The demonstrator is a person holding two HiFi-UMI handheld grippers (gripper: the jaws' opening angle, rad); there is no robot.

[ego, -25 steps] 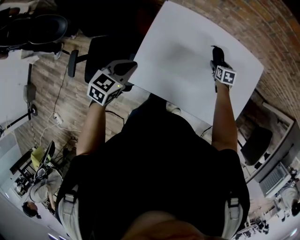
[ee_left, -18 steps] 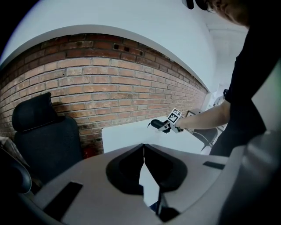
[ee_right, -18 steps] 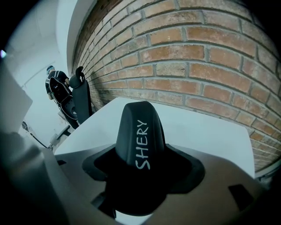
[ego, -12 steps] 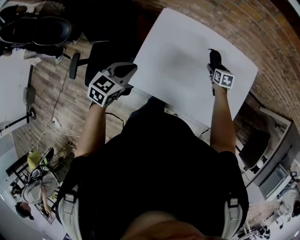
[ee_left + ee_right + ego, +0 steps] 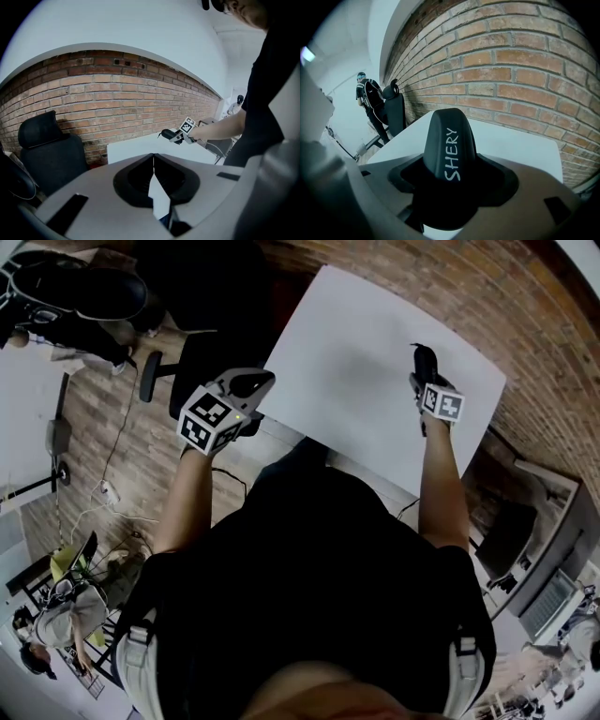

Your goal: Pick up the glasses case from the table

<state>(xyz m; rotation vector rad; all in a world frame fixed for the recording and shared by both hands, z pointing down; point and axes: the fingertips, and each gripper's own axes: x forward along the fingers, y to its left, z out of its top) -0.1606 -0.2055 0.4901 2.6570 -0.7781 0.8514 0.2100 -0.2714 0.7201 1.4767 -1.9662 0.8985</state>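
Black glasses case (image 5: pixel 449 150): your outstretched right tongs (image 5: pixel 424 371) are gripping it over the counter (image 5: pixel 347 371); only their view is showing SHERY lettering. Left tongs (image 5: pixel 153 180) are hanging clenched.

L claw (image 5: pixel 153 160) closed, R claw (image 5: pixel 421 377) gripping case (image 5: pixel 450 140)

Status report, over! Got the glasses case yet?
Right gripper shut on glasses case, above the table. Left gripper shut, empty, off to the side. Nothing in the way.
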